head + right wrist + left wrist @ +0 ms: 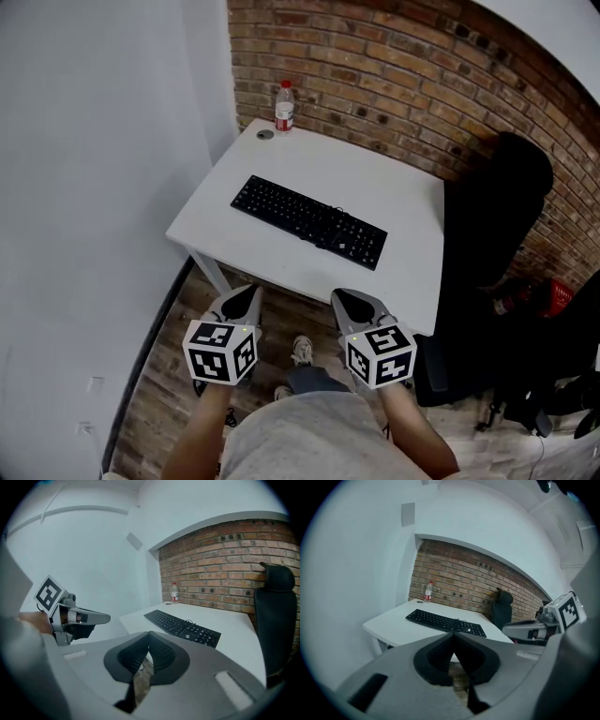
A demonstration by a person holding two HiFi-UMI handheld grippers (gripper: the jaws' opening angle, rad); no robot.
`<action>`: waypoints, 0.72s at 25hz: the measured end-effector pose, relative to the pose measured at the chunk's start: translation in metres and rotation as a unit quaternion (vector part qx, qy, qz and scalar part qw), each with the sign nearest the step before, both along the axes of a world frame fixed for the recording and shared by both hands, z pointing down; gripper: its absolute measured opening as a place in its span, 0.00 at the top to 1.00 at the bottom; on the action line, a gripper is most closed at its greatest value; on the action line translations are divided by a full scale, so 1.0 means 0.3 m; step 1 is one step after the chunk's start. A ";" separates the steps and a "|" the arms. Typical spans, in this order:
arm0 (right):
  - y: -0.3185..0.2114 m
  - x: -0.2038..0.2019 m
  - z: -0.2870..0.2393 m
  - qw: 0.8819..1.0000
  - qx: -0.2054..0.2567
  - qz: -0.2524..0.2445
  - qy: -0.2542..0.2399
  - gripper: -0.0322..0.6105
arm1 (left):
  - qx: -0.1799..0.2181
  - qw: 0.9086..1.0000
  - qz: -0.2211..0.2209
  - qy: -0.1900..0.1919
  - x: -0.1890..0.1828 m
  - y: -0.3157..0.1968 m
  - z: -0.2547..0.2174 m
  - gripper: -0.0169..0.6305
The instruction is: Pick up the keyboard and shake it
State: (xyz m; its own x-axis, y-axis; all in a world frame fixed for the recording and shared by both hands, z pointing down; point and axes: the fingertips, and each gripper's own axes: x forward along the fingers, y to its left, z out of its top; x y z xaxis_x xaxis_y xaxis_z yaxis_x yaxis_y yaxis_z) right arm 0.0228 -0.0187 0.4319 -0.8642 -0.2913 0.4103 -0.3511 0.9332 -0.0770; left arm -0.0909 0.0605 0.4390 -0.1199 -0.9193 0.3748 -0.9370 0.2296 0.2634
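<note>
A person stands at the near edge of one white surface [398,197], holding two tools side by side over the wooden floor [155,394]. The left tool [246,295] has its jaws pressed together with nothing between them. The right tool [349,302] is closed up the same way, also empty. Both point towards the surface and slightly down, just short of its near edge and well apart from anything on it.

One black keyboard [309,222] lies flat around the middle of the surface, set at a slant: its left end sits farther away, its right end nearer. Neither tool touches it.

At the far left corner of the surface stands one clear bottle [284,108] with a red cap and a red label, upright. Just beside it, on the near side, lies one small round grey thing [265,134]; I cannot tell what it is.

One black chair [487,253] stands at the right side of the surface, against the brick wall [375,66] that runs along the far side. A plain white wall [94,187] closes off the left.
</note>
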 end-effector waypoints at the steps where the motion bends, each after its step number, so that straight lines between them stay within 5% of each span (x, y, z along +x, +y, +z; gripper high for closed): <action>1: -0.021 -0.007 0.005 1.000 -0.001 0.004 -0.001 0.93 | -0.001 1.000 0.002 -0.001 -0.010 -0.017 0.003 0.99; 18: -0.445 -0.257 0.107 0.998 -0.038 0.045 0.005 0.93 | -0.033 0.999 0.039 -0.005 -0.314 -0.482 0.061 0.99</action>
State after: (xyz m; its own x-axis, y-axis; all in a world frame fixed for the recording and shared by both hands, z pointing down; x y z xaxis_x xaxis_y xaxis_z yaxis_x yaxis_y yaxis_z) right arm -0.0542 -0.1523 0.4639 -0.8314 -0.3365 0.4422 -0.4352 0.8891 -0.1417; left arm -0.1850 -0.0842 0.4571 -0.0533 -0.8997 0.4332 -0.9551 0.1726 0.2410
